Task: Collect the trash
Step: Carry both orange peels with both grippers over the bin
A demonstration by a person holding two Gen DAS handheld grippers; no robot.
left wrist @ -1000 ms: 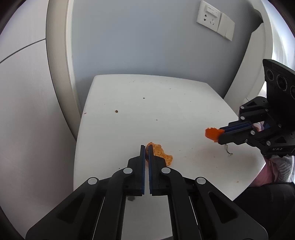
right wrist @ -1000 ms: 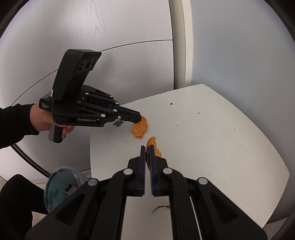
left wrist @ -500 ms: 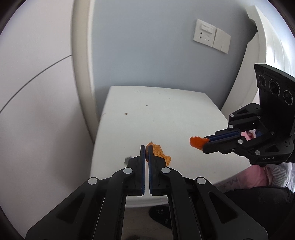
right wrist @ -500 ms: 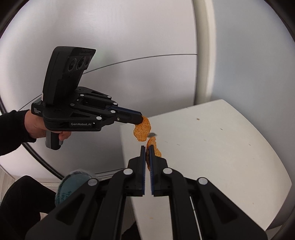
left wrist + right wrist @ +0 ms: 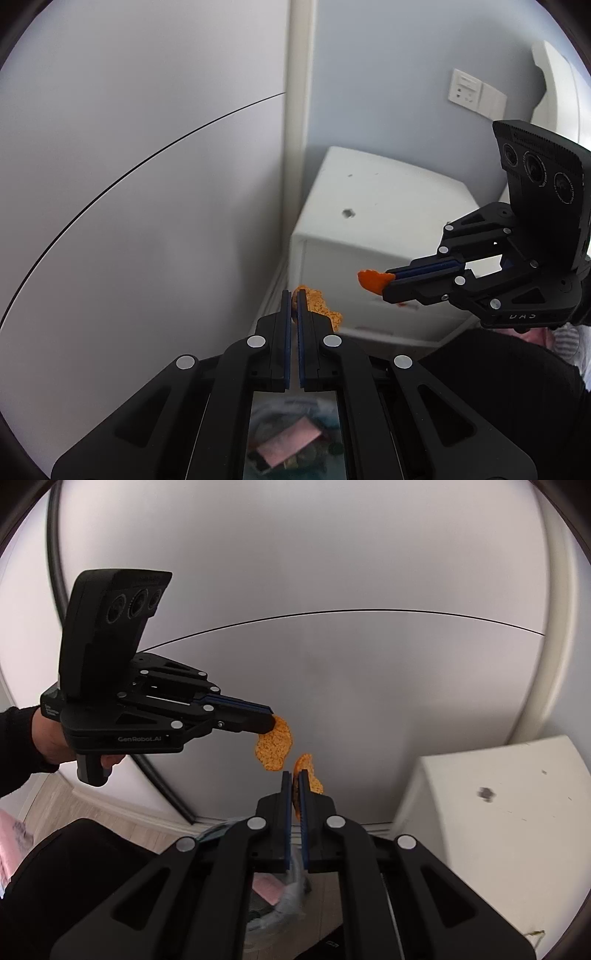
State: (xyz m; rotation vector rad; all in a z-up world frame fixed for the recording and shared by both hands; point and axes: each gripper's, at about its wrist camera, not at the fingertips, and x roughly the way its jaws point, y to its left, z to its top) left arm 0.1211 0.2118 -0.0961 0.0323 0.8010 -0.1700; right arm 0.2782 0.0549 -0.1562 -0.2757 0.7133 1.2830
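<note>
My left gripper [image 5: 293, 295] is shut on an orange peel scrap [image 5: 319, 304], held in the air left of the white table [image 5: 373, 206]. It also shows in the right wrist view [image 5: 271, 722] with its peel [image 5: 275, 746] hanging from the tips. My right gripper [image 5: 294, 775] is shut on a second orange peel scrap [image 5: 308, 771]; it shows in the left wrist view [image 5: 389, 278] with its peel [image 5: 371, 280]. Below the left gripper's fingers lies a bin [image 5: 295, 439] with pink paper and other trash.
A white wardrobe panel [image 5: 147, 184] with a curved dark line fills the left. A wall socket [image 5: 465, 88] sits on the blue-grey wall. Small crumbs and a dark speck [image 5: 485, 794] lie on the table. Wooden floor [image 5: 55, 805] shows lower left.
Both grippers have swung left off the table with their peels, and are now over the floor and the bin by the wardrobe. The table has slid to the right of both views.
</note>
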